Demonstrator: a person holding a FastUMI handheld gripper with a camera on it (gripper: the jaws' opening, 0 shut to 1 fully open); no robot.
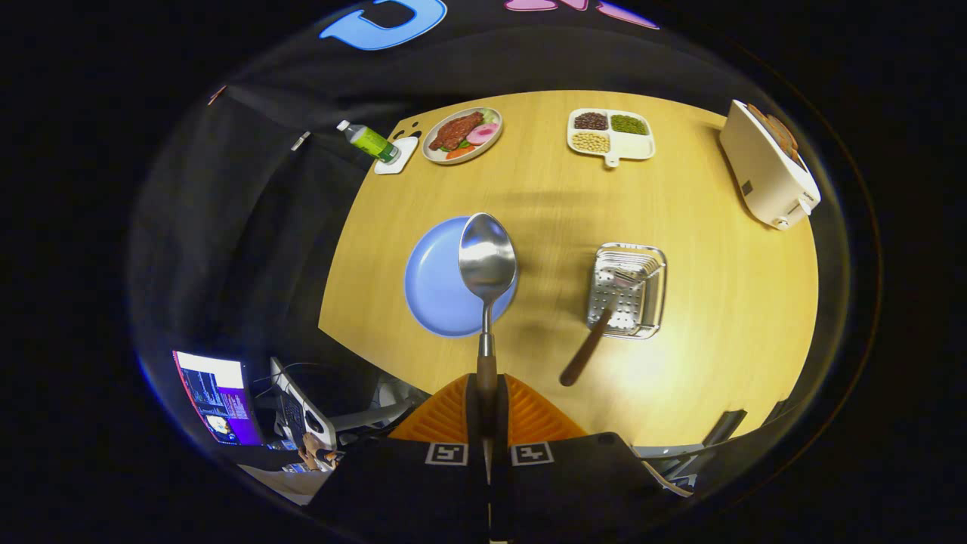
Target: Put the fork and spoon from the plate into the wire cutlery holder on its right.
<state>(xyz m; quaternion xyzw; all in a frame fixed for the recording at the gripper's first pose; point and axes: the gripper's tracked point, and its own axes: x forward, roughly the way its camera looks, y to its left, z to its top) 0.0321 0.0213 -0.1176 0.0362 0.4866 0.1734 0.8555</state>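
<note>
My gripper point(487, 404) is shut on the brown handle of the spoon point(487, 261), which sticks straight out ahead of the fingers, held high over the table. Its shiny bowl hangs over the right side of the blue plate point(434, 291) below. To the right of the plate stands the wire cutlery holder point(628, 289). The fork point(597, 332) leans in it, tines inside and its brown handle sticking out over the near left rim toward me.
On the far side of the wooden table point(718, 302) are a plate of food point(462, 134), a green bottle on a white coaster point(372, 141), a divided tray of beans point(610, 134) and a white toaster point(767, 166). Monitors point(219, 397) stand below the table's near left edge.
</note>
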